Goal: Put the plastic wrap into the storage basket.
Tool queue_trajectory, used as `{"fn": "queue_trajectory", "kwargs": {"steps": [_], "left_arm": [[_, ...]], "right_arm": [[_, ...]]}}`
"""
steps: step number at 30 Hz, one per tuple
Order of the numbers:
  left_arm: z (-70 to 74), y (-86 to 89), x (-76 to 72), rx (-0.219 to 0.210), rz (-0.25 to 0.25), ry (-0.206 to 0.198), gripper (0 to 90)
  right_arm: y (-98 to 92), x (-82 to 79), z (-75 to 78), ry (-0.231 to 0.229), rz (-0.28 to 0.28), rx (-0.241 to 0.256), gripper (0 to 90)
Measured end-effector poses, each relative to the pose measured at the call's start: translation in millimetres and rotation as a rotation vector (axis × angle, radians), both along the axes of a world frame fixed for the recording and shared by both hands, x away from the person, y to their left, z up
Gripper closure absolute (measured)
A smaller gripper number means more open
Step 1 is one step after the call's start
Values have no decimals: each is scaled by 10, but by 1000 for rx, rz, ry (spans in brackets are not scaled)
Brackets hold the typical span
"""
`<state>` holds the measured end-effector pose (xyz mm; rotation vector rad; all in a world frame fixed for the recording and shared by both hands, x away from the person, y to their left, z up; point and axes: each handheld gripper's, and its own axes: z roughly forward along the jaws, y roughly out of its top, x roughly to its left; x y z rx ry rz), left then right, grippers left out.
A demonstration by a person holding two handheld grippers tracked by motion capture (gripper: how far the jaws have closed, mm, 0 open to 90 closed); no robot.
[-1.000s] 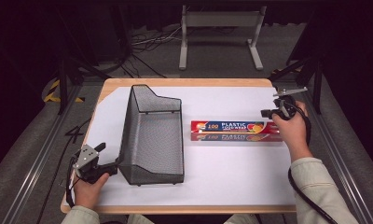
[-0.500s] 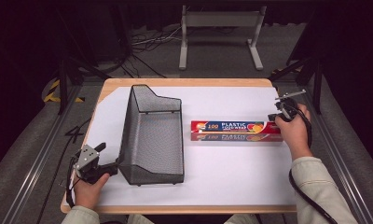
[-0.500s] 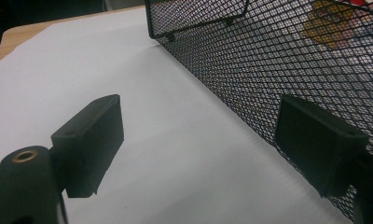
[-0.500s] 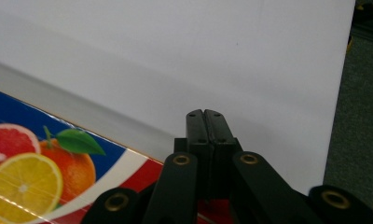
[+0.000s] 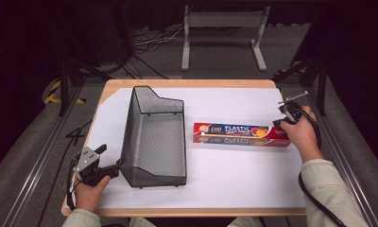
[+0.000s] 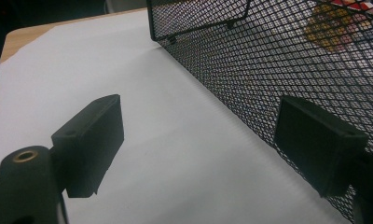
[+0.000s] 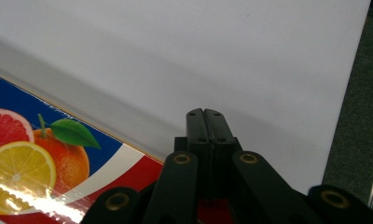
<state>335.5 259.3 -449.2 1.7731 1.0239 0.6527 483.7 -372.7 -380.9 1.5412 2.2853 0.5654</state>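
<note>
With the left gripper (image 5: 112, 166) spread apart beside the mesh basket (image 5: 155, 137) and the right gripper (image 7: 207, 122) pressed together at the plastic wrap box's (image 5: 240, 134) 3 o'clock end, a nudge could skid the box along the counter (image 5: 234, 179).

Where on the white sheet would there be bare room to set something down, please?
Free: the wide strip between the plastic wrap box and the table's near edge, and the band beyond the box. Tighter: the gap between the mesh basket and the box, and beside the left gripper.
</note>
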Motion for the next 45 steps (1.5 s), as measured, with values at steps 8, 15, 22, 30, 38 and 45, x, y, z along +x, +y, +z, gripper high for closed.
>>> {"fn": "queue_trajectory", "kwargs": {"steps": [8, 15, 22, 30, 38, 45], "left_arm": [[22, 3, 10, -10, 6, -5, 167], [43, 20, 13, -30, 17, -8, 167], [49, 14, 6, -29, 14, -9, 167], [55, 17, 2, -32, 14, -9, 166], [57, 18, 21, -46, 19, -12, 166], [60, 18, 20, -41, 17, -13, 166]], "right_arm": [[5, -206, 7, 63, 38, -4, 900], [58, -460, -18, 185, 107, -4, 900], [109, -672, -39, 250, 197, 13, 900], [211, -870, -102, 300, 269, 18, 900], [123, -899, 10, 78, 225, 60, 795], [112, -1017, 179, -125, 258, 185, 699]]}}
